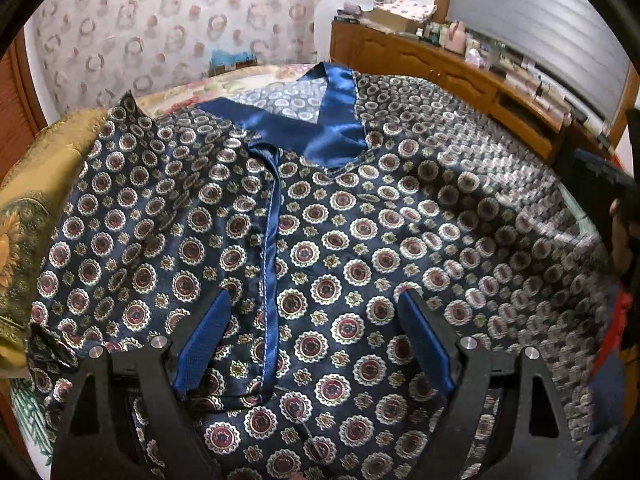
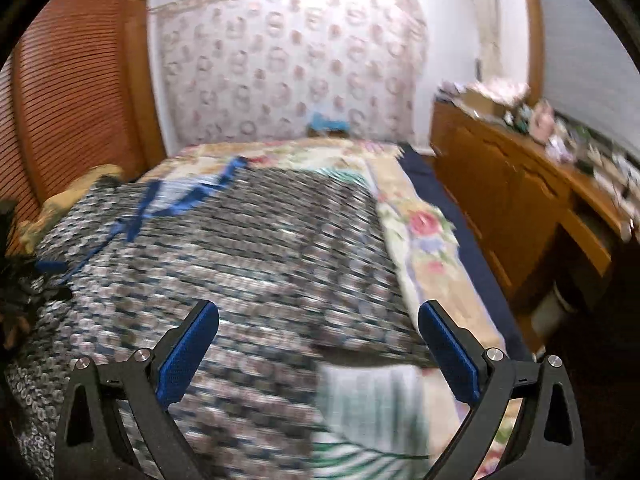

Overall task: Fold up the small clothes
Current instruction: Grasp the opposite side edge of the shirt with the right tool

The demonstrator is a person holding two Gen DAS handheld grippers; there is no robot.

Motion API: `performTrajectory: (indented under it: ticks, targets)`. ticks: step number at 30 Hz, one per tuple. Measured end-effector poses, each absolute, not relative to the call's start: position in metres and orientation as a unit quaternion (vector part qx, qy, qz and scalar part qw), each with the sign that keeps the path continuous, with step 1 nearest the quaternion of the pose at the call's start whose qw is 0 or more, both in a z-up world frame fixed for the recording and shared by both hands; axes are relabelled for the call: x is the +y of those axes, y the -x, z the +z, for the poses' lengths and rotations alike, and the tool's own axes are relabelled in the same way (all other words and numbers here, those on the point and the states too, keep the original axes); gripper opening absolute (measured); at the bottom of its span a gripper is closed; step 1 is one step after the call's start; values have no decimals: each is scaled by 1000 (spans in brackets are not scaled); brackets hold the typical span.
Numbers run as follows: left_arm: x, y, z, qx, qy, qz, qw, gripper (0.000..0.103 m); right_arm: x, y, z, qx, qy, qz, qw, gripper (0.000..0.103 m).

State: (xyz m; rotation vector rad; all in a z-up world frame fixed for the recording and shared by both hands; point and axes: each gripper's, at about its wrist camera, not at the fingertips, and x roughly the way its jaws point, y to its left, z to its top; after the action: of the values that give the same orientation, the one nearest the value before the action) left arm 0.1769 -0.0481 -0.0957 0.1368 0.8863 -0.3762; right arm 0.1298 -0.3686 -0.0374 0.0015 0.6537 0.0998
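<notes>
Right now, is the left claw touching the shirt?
Cannot tell. In the left wrist view the open left gripper hovers over the patterned shirt; no contact or gap shows plainly.

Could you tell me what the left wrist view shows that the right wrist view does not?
Only the left wrist view shows the sharp medallion print and the stitched blue placket between the open left gripper. Only the right wrist view shows the louvred wooden door and the open right gripper over the garment's edge. Both share the patterned shirt, its blue collar, the floral bedspread and the wooden dresser.
</notes>
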Motion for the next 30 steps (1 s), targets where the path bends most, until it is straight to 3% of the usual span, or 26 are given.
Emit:
performTrajectory:
  ticks: [3, 6, 13, 19, 22, 24, 26, 30]
  targets:
    - [-54, -174, -97, 428, -79, -177, 883, 90, -387, -137, -47, 342, -25, 45, 938, 94]
    - [-59, -174, -99, 435, -87, -184, 877, 103, -394, -147, -53, 359, -43, 44, 931, 89]
    - [-58, -176, -100, 436, -89, -185, 876, 103, -421, -160, -59, 394, -82, 50, 914, 79]
    - [-59, -175, -100, 436, -88, -181, 877, 103, -439, -170, -70, 423, -124, 71, 895, 57]
    - [-58, -175, -100, 436, -88, -181, 877, 103, -444, -168, -65, 423, -126, 78, 894, 38]
    - [-58, -175, -100, 436, -88, -181, 877, 103, -440, -167, -59, 421, -104, 74, 898, 18]
    - [-58, -175, -100, 436, -87, -181, 877, 103, -431, -167, -55, 418, -64, 60, 904, 9]
    - [-59, -175, -100, 436, -87, -181, 877, 103, -406, -162, -39, 390, 13, 36, 920, 4]
